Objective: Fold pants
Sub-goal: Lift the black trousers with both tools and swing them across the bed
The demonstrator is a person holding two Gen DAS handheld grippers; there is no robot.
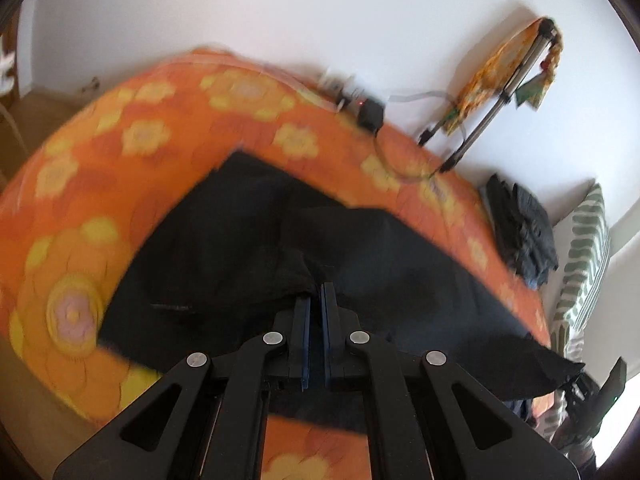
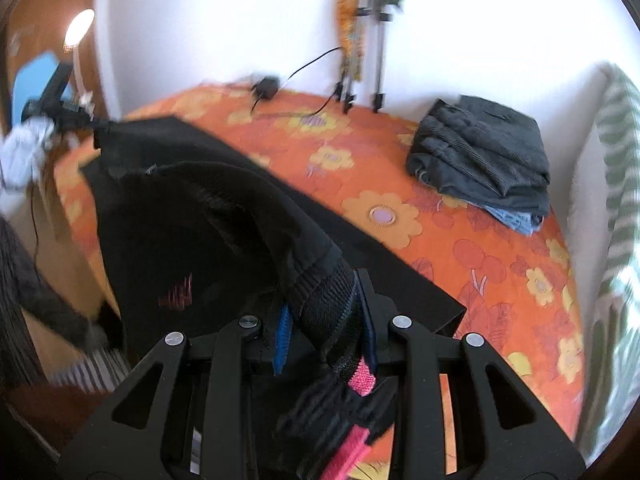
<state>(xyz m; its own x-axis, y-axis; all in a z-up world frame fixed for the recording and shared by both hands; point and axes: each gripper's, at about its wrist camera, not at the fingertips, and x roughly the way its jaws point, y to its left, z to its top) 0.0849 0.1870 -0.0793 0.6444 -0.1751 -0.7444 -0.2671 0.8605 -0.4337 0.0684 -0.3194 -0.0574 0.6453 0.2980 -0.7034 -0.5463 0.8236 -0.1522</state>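
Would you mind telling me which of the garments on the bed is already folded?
The grey stack by the striped pillow is folded flat; the black pants hang bunched from the right gripper.

Bedroom clutter around an orange flowered bedspread [image 2: 460,216]

A stack of folded dark clothes [image 2: 480,156] sits on the bedspread at 2 o'clock in the right wrist view, a striped pillow [image 2: 616,184] just beyond at 3; a tripod [image 2: 376,40] draped with orange cloth [image 2: 348,28] stands at 12 against the white wall [image 2: 224,12], a black charger [image 2: 267,87] at 11, a lit lamp [image 2: 78,32] at 10.
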